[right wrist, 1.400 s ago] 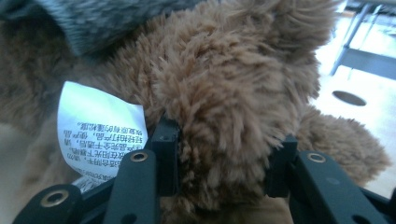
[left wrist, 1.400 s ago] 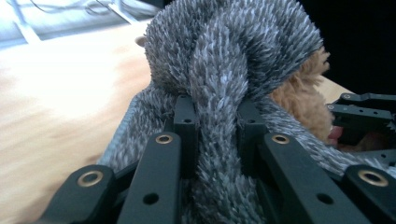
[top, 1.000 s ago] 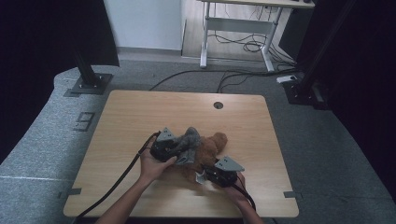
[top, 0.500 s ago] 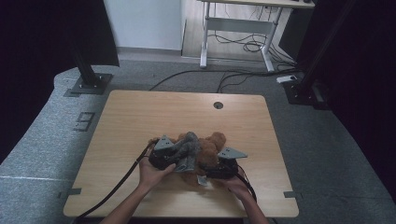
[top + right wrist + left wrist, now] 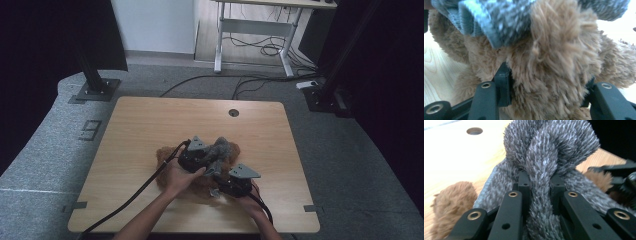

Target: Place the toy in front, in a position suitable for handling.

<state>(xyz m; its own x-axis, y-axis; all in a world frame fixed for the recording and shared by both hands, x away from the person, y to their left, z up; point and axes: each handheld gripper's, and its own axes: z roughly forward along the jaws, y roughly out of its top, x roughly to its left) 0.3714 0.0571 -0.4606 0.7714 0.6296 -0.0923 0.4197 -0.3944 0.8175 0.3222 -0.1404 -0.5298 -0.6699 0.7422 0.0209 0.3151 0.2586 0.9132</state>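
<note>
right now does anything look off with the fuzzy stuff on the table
Nothing looks damaged or spilled. The grey furry fabric is bunched into a twisted clump, pinched in the left claw, and draped over the brown plush that the right claw grips.

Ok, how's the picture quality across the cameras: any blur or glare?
High view: dim but sharp, room edges black. Left gripper view: table glares pale; grey fur crisp. Right gripper view: grey knit smeared with blur, brown plush sharper, bright washout top right.
</note>
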